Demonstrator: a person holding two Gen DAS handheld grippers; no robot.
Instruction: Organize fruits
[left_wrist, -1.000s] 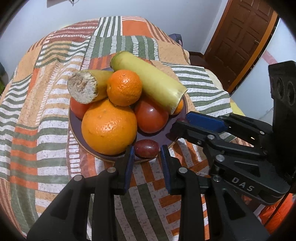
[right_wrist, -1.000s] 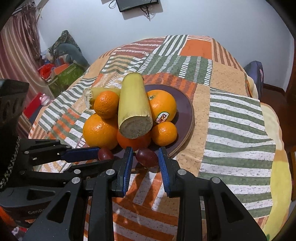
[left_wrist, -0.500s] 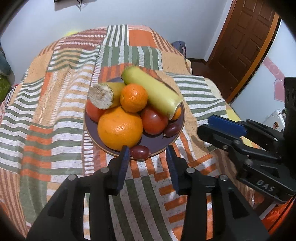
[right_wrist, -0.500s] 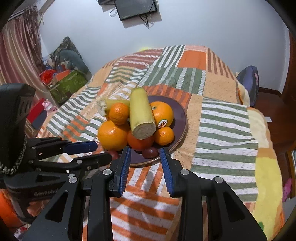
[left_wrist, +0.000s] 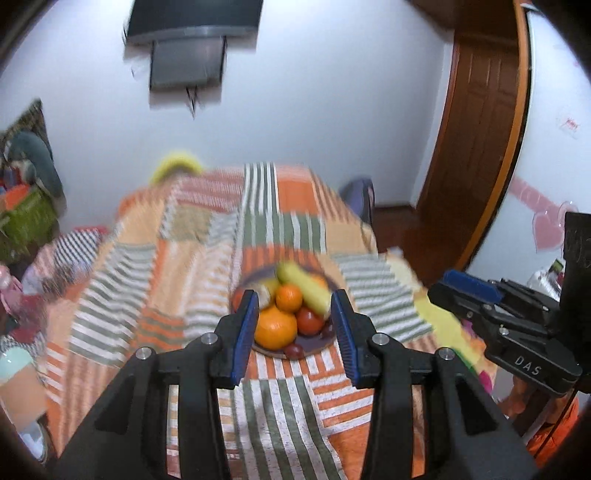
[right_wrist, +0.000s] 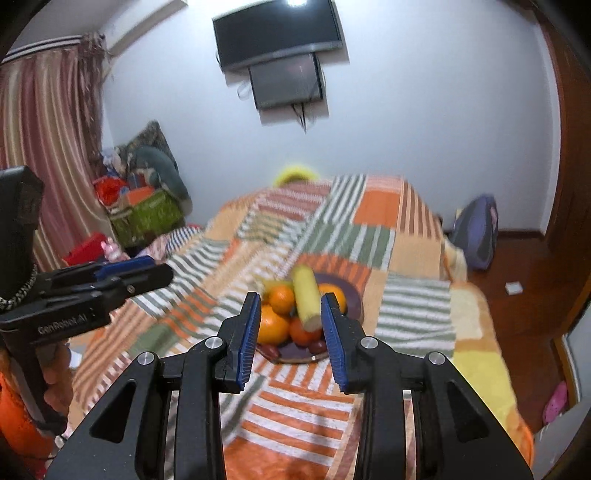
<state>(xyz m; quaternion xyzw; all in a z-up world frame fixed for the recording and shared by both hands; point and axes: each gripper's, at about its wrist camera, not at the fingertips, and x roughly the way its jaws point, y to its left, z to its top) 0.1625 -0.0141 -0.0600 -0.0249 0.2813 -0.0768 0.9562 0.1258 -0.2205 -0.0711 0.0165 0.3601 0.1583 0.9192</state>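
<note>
A purple plate (left_wrist: 314, 341) (right_wrist: 352, 295) lies on the striped bedspread, heaped with fruit. On it are a large orange (left_wrist: 275, 326) (right_wrist: 271, 326), a smaller orange (left_wrist: 289, 297), a red tomato (left_wrist: 308, 320), two cut yellow-green banana pieces (left_wrist: 306, 291) (right_wrist: 306, 295) and small dark red fruits (left_wrist: 294, 350) (right_wrist: 317, 345) at the near rim. My left gripper (left_wrist: 294, 301) (right_wrist: 162, 271) hovers well above and short of the plate, open and empty. My right gripper (right_wrist: 290, 301) (left_wrist: 448, 286) hangs beside it, its jaws opening with nothing between them.
The orange, green and white patchwork bedspread (left_wrist: 280, 406) covers the whole bed. A TV (right_wrist: 277, 33) hangs on the far wall. A wooden door (left_wrist: 480, 129) stands right, a backpack (right_wrist: 476, 236) beside the bed, boxes and clutter (right_wrist: 144, 214) at the left. A hand (right_wrist: 55, 373) holds the left gripper.
Both grippers have risen and drawn back from the plate, so the fruit looks small and far. Their jaws stand wider. The small red fruits that sat at the fingertips stay on the plate.
</note>
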